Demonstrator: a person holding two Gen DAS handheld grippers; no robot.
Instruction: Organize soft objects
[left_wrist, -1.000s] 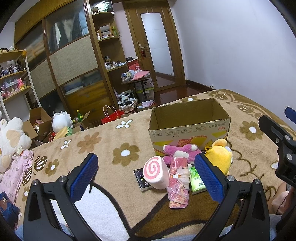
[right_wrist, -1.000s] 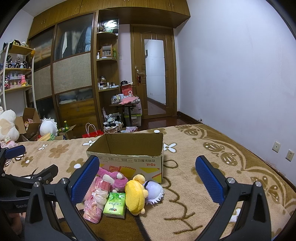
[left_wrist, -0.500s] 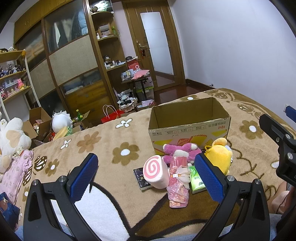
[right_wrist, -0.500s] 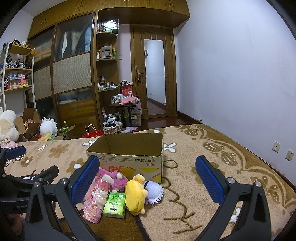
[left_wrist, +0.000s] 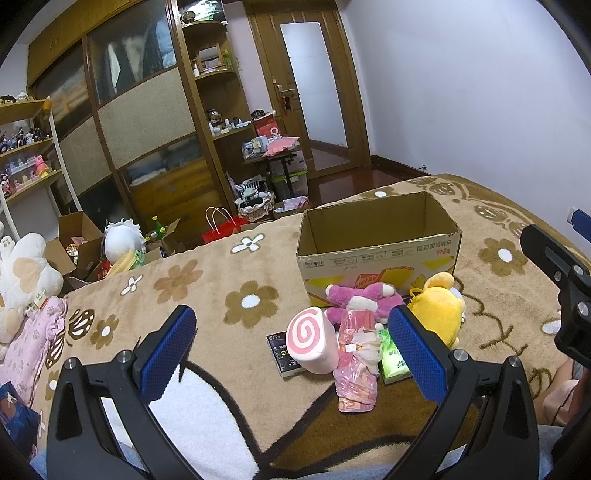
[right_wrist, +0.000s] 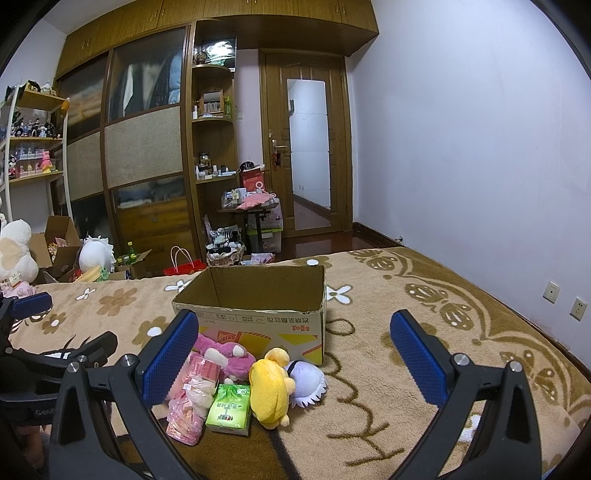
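The soft toys (right_wrist: 266, 380) lie in a heap in the lower middle of the frame, touching the empty box (right_wrist: 258, 314), ready to go in. The left gripper (left_wrist: 295, 354) and right gripper (right_wrist: 295, 358) are both wide apart, holding nothing.

Pretty cluttered bedroom tbh: pale lilac walls (right_wrist: 461, 129), a wooden door (right_wrist: 308, 147) with a frosted glass panel, a big brown wardrobe (right_wrist: 140, 147) with corner shelves, reddish wood floor (right_wrist: 325, 242), and a tan flower-pattern blanket (right_wrist: 424, 332) up front.
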